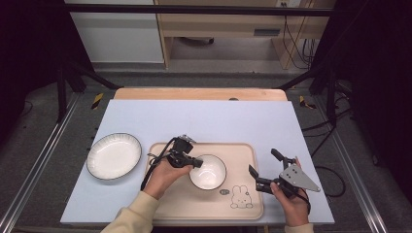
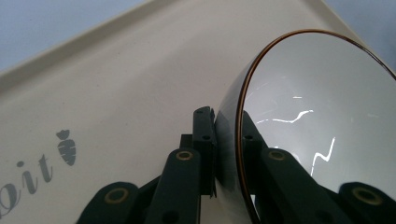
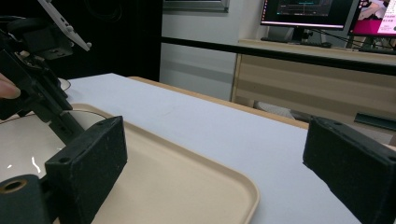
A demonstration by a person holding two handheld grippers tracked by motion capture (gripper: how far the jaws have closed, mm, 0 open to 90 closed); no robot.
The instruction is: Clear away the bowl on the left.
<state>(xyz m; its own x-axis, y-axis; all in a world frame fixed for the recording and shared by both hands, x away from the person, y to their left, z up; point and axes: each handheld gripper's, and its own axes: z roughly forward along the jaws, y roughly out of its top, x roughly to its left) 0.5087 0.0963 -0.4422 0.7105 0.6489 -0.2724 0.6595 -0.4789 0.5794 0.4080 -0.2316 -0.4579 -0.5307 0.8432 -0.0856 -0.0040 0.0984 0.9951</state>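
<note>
The right gripper (image 1: 263, 171) waits wide open just beside the tray (image 1: 170, 204). On the tray sits the round white bowl (image 1: 209, 172), mouth facing up. The left gripper (image 1: 197, 162) pinches its left rim. Farther left lies a plate (image 1: 113, 156).

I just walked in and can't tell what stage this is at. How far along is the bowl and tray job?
Done: the bowl sits on the beige tray, and the left gripper is clamped on its rim, one jaw inside, one outside. In hand: that grip on the bowl. The right gripper is open, holding nothing, beside the tray's right edge. Possibly left: the plate lies off the tray on the blue mat.
</note>
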